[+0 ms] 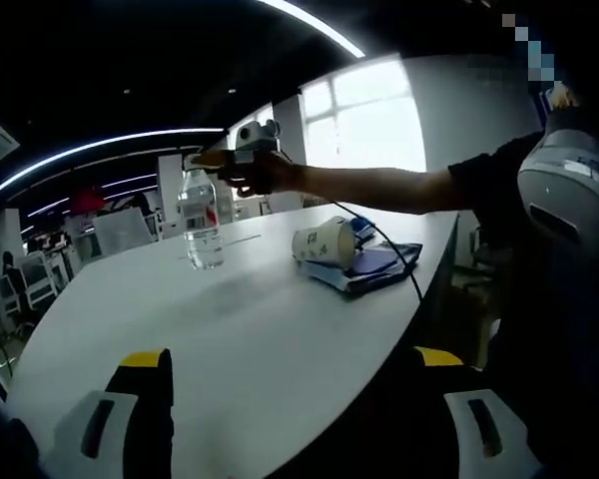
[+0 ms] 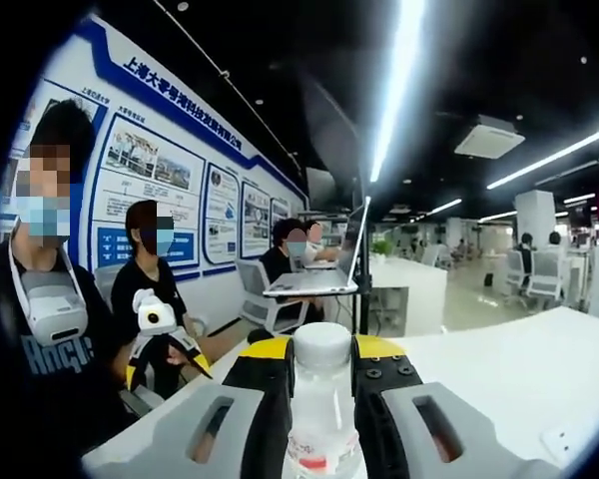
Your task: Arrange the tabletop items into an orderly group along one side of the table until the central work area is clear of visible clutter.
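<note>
One bottle (image 2: 320, 419) clamped in my right gripper (image 2: 319, 361); one cup (image 1: 322, 242) by the table's (image 1: 240, 339) far edge. Left gripper (image 1: 292, 371) wide, empty.

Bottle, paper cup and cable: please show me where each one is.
Bottle (image 1: 202, 225), left gripper view, on its clear body.
Paper cup (image 1: 322, 242), left gripper view, on its side wall.
Cable (image 1: 407, 261), left gripper view, near the table edge.

Clear water bottle (image 1: 201, 220) upright on the white bench (image 1: 250, 339) — white cap, red label. Paper cup (image 1: 323, 242) tipped sideways against a blue notebook (image 1: 371, 267) — near the edge.
</note>
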Demonstrator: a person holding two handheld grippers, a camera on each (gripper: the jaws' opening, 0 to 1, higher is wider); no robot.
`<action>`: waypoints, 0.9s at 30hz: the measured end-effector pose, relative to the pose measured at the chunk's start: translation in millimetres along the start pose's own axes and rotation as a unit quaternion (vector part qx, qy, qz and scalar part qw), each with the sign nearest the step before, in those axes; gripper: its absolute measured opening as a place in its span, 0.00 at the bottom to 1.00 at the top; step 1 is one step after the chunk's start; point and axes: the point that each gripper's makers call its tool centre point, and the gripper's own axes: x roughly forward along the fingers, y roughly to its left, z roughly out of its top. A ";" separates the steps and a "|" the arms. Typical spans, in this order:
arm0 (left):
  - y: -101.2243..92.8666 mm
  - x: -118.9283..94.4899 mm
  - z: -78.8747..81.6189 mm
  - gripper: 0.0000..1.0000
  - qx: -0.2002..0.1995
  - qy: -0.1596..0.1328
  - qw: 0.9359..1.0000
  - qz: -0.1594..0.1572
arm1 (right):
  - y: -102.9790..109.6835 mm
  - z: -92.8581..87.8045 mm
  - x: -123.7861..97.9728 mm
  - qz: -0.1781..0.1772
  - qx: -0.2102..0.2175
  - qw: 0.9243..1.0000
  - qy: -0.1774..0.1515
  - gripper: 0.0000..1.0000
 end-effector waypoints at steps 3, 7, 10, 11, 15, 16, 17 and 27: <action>-0.4 0.3 1.3 0.98 -0.001 -0.004 1.000 -0.001 | -7.3 1.1 0.9 -0.038 0.004 0.999 0.004 0.18; -3.8 3.8 0.1 0.98 0.001 -0.001 1.000 -0.007 | -12.7 0.5 3.8 -0.095 0.002 0.995 0.016 0.18; -5.4 4.7 0.8 0.98 0.001 -0.003 1.000 -0.010 | -11.6 0.8 6.8 -0.126 -0.006 0.992 0.021 0.18; -5.5 4.8 1.1 0.98 0.001 -0.005 1.000 -0.011 | -10.3 0.7 7.8 -0.131 -0.009 0.991 0.022 0.18; -4.8 5.3 0.4 0.98 -0.001 -0.004 1.000 -0.010 | -15.1 -5.2 9.3 -0.194 0.005 0.980 0.041 0.18; -4.8 5.5 0.3 0.98 -0.001 -0.004 1.000 -0.010 | -18.4 -5.5 9.3 -0.211 0.006 0.977 0.036 0.18; -5.1 6.0 0.5 0.98 -0.001 -0.005 1.000 -0.011 | -18.6 -5.7 10.7 -0.214 0.006 0.976 0.036 0.18; -3.4 7.6 1.0 0.98 -0.002 -0.006 1.000 -0.011 | -42.0 -18.3 -8.2 -0.365 0.023 0.930 0.044 0.18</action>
